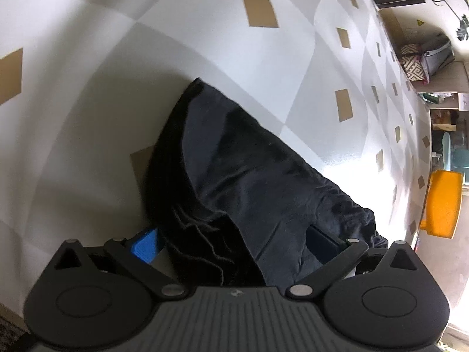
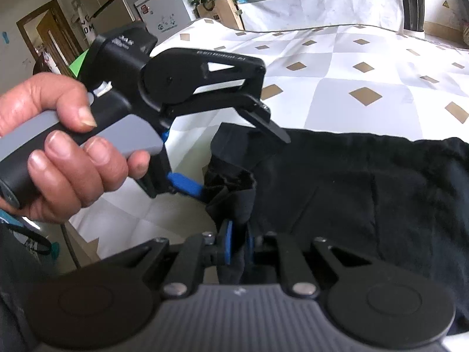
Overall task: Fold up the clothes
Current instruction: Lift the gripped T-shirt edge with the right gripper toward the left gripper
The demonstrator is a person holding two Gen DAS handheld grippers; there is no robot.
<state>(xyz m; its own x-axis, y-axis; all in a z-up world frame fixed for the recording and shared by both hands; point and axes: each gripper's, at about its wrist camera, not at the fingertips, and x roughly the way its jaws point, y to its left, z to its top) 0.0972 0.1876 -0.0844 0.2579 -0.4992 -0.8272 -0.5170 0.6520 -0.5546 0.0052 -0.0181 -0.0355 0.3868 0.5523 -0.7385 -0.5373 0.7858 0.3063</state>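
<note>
A black garment [image 1: 249, 170] lies in a crumpled heap on a table covered in white-and-grey checked cloth [image 1: 205, 44] with tan diamonds. My left gripper [image 1: 234, 242] straddles the garment's near edge, its blue pad [image 1: 146, 243] on one side and its other finger half buried in fabric. In the right wrist view a hand [image 2: 58, 146] holds that left gripper [image 2: 244, 164]. Its jaws stand wide apart, one finger above the garment [image 2: 366, 182] and one at the cloth's edge, neither pressing. My right gripper [image 2: 239, 245] is shut on a bunched fold of the garment.
An orange seat [image 1: 442, 202] stands past the table's right edge, with bags [image 1: 425, 58] beyond it. Across the room there is a second table [image 2: 307, 3] with fruit, a black bag [image 2: 413, 6], a white appliance [image 2: 164, 8] and a doorway. The checked table [image 2: 337, 67] stretches away behind the garment.
</note>
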